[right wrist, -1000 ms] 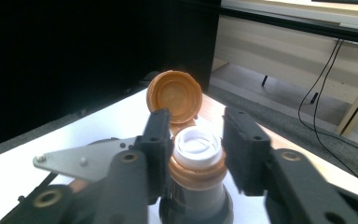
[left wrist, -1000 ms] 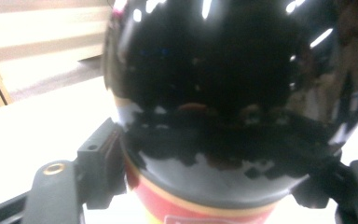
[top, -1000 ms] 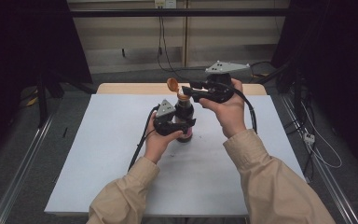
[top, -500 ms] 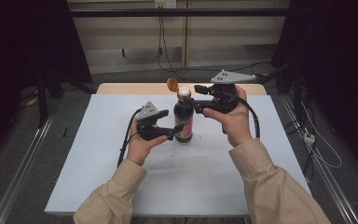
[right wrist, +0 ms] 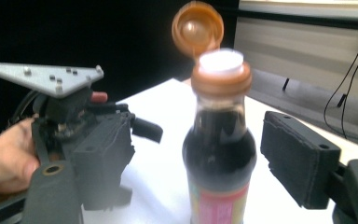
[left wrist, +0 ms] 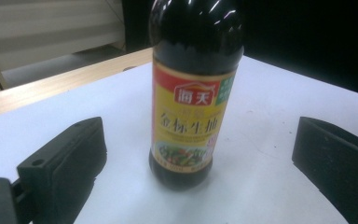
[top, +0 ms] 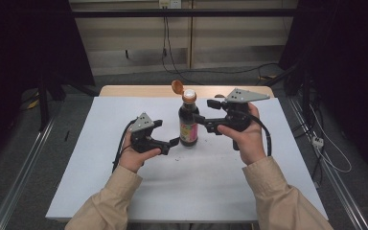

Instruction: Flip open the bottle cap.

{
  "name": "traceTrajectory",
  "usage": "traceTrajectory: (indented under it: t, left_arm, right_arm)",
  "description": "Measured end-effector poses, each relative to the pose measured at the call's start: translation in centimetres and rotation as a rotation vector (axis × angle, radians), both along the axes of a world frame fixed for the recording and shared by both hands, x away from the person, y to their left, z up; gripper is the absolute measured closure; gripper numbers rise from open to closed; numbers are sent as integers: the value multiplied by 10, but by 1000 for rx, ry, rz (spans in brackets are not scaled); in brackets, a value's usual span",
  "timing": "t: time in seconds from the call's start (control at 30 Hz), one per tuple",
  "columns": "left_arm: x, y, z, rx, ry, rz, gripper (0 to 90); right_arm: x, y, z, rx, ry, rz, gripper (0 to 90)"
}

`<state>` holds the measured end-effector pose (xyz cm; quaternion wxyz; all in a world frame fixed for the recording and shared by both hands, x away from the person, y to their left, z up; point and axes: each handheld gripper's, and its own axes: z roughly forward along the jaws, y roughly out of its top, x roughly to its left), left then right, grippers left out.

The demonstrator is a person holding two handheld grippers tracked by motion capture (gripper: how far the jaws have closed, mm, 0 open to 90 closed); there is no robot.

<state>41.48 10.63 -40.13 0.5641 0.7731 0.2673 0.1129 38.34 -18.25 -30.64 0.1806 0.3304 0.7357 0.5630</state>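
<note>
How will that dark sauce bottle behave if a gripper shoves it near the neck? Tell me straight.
The bottle is tall on a narrow base, so a high push would probably tip it. It looks nearly full, so likely heavy for its size. Its flip cap stands open, so tipping may spill. The glossy surface could be slippery.

You face a white table [top: 100, 158] with a wooden far edge. Beyond it: pale wall panels [top: 134, 43], trailing cables [top: 165, 43], grey floor [top: 24, 143]; dark, possibly curtained, sides.
</note>
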Motion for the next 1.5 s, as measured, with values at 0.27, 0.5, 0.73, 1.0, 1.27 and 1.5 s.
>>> traceTrajectory:
  t: [0.27,0.5,0.73,1.0,1.27,1.5]
  left_arm:
    - [-9,10,1,27,-9,-10,16]
    - [-14,18,-2,22,-6,-15,10]
    - [-23,29,-2,35,-18,-5,10]
    - [-31,42,-5,57,-28,-2,12]
    - [-37,54,-7,51,-31,10,14]
    - [-41,64,-9,60,-41,17,16]
  right_arm:
    - [-15,-8,-22,17,7,15,243]
    - [-25,-14,-35,3,7,20,243]
    - [-34,-23,-50,-5,13,27,243]
    - [-47,-34,-69,-15,31,26,244]
    - [-57,-48,-86,-25,31,-3,244]
    - [-64,-56,-99,-34,39,-17,244]
